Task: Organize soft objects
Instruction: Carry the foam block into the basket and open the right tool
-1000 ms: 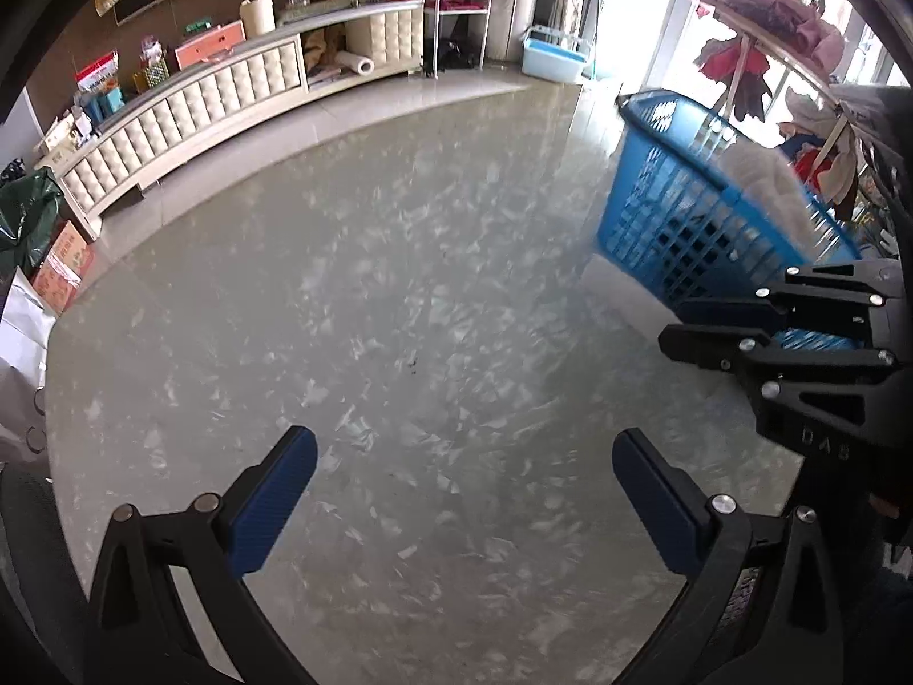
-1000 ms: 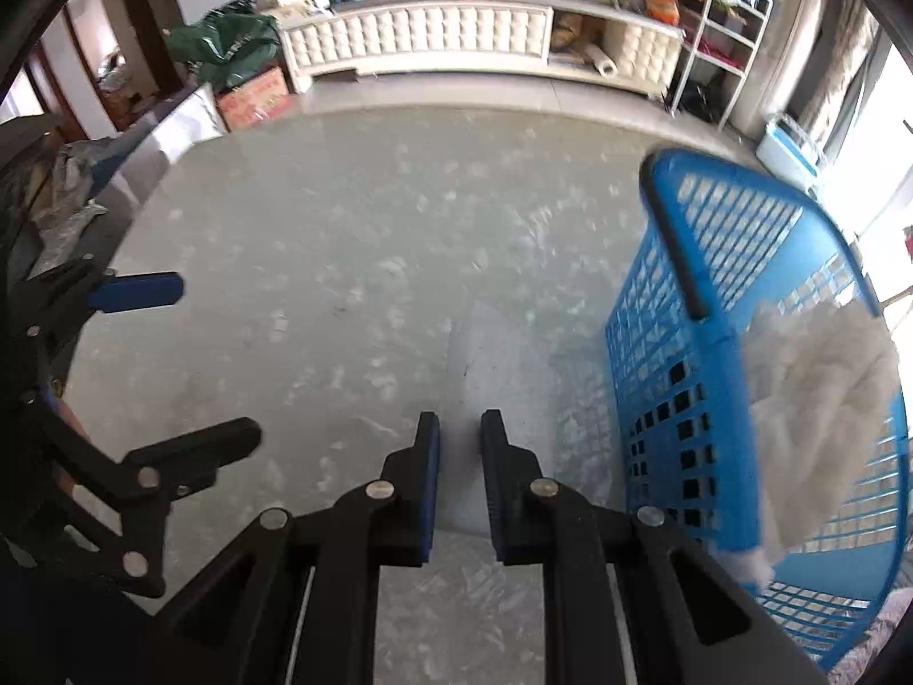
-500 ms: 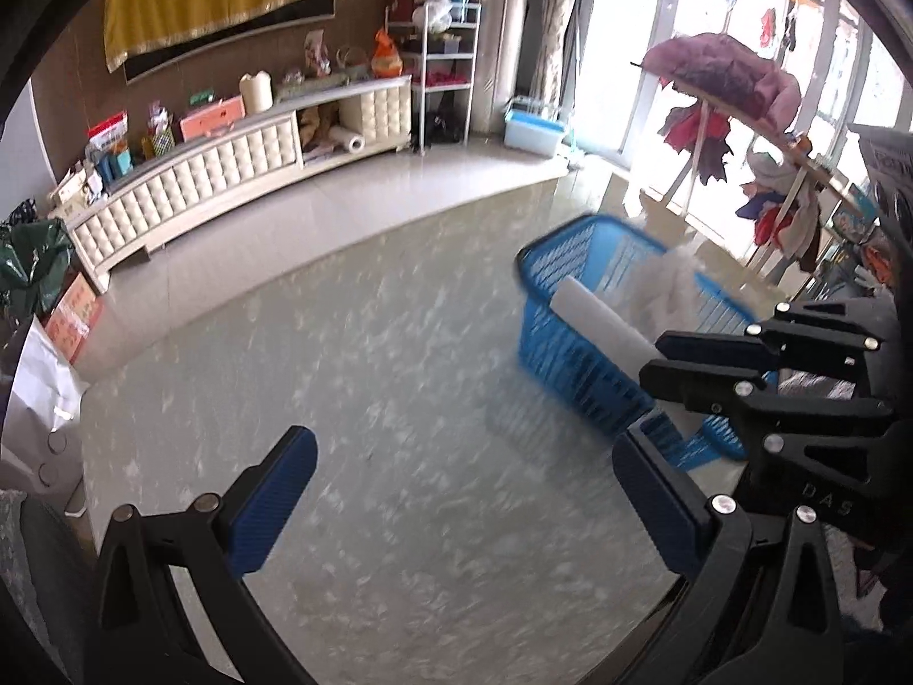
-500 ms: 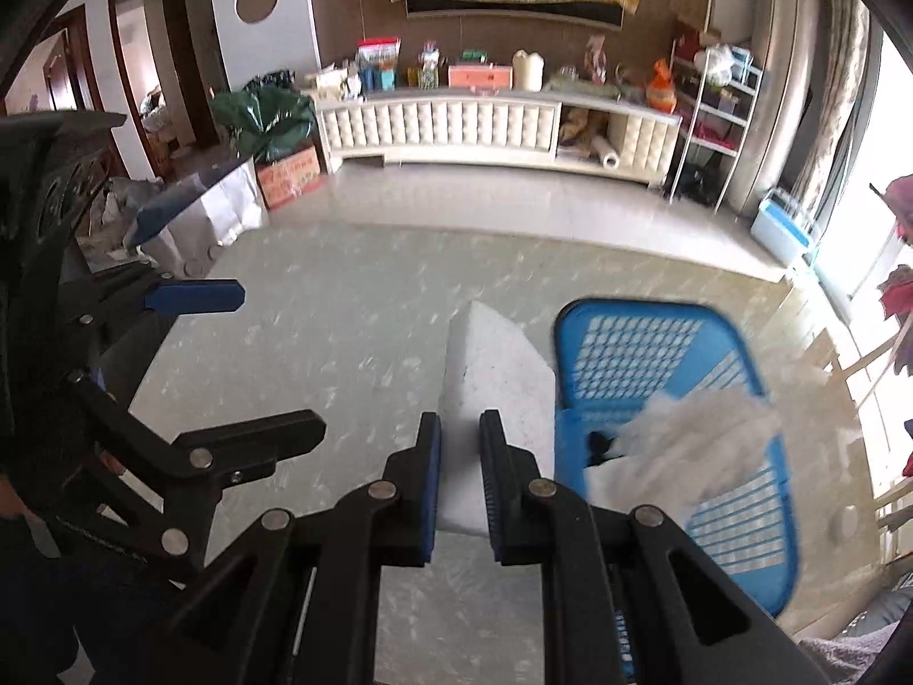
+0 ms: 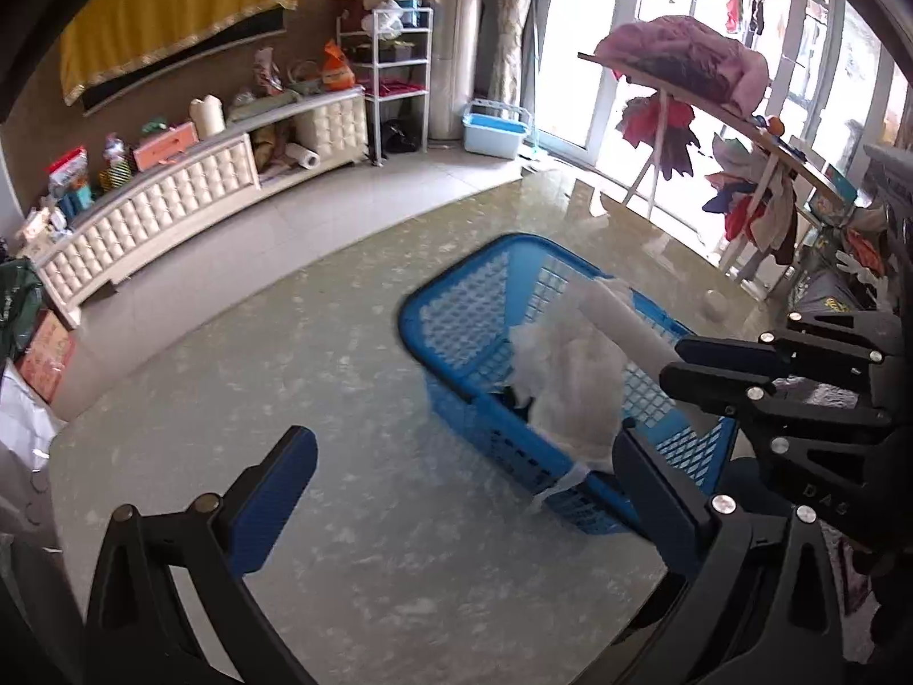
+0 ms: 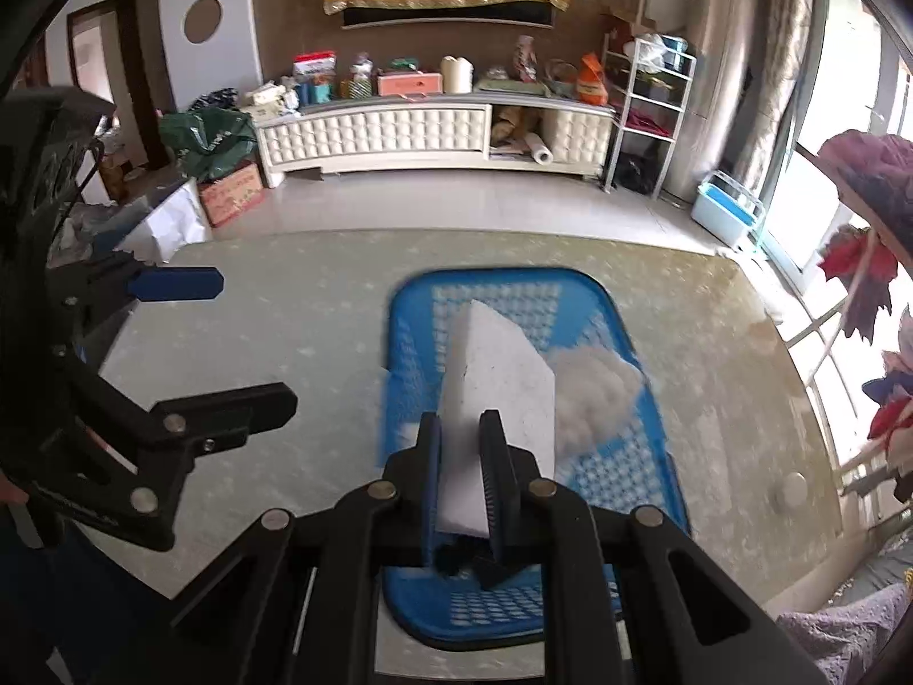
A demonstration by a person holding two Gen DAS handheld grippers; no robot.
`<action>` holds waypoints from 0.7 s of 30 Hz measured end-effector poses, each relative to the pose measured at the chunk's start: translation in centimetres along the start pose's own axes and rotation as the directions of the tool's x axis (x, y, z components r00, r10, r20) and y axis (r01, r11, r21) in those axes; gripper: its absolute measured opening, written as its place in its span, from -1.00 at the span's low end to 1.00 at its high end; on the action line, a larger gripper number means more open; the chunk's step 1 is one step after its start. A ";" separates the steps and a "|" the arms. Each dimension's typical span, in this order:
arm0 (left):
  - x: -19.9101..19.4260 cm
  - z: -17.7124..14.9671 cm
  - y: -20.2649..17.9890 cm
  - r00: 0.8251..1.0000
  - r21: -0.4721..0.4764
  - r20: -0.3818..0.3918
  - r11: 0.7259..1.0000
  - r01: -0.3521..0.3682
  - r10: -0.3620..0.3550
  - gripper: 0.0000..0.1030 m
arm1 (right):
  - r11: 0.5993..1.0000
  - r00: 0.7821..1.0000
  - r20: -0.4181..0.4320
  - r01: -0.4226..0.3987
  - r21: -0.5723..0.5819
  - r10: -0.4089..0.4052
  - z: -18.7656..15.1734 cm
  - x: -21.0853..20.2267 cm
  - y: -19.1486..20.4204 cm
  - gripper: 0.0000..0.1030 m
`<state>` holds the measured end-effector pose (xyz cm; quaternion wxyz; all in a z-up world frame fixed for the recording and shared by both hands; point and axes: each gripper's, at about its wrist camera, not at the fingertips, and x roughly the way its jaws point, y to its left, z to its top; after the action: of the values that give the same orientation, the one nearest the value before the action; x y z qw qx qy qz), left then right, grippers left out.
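Note:
A blue plastic basket (image 5: 473,308) stands on the marble table; it also shows in the right wrist view (image 6: 582,297). A fluffy white cloth (image 5: 576,394) lies in it, also seen from the right wrist (image 6: 593,394). My right gripper (image 6: 463,456) is shut on a white foam block (image 6: 496,365) and holds it above the basket; the block shows as a white bar in the left wrist view (image 5: 622,322). My left gripper (image 5: 462,485) is open and empty, left of the basket; one of its blue fingertips (image 6: 177,284) shows in the right wrist view.
The marble table (image 5: 257,377) ends at a curved far edge. A white cabinet (image 6: 376,134) with clutter stands against the far wall. A drying rack with clothes (image 5: 685,74) stands at the right, by the windows.
Both grippers have risen and tilted, so more of the room shows. The right gripper has carried the foam block from beside the basket to above it. The left gripper stays open.

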<state>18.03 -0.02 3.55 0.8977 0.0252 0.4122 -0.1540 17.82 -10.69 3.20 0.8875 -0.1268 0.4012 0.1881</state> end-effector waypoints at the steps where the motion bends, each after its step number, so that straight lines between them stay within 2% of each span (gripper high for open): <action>1: 0.7 0.1 -0.4 1.000 0.002 -0.007 1.000 0.011 -0.011 1.00 | 1.000 1.000 -0.009 0.010 0.004 -0.010 -0.4 0.3 -0.5 -0.76; 6: 3.8 0.0 -1.7 0.998 0.026 -0.056 1.000 0.005 -0.004 1.00 | 0.999 0.998 -0.061 0.026 0.021 -0.024 -1.5 2.0 -1.4 -0.76; 12: 5.7 -0.4 -2.5 0.996 0.041 -0.089 0.999 0.013 -0.009 1.00 | 0.997 0.986 -0.162 -0.028 0.068 0.039 -2.8 5.2 -1.9 -0.79; 18: 6.0 -0.7 -2.9 0.995 0.082 -0.098 0.997 -0.007 0.015 1.00 | 0.996 0.982 -0.183 -0.035 0.078 0.049 -2.6 5.7 -1.8 -0.79; 21: 5.9 -0.8 -2.7 0.995 0.075 -0.100 0.997 0.007 0.000 1.00 | 0.996 0.983 -0.177 -0.034 0.082 0.048 -2.6 5.1 -1.6 -0.79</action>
<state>20.21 -3.95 -1.16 0.8740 0.0660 0.4506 -0.1695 19.92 -11.87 -2.26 0.8480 -0.1000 0.4888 0.1785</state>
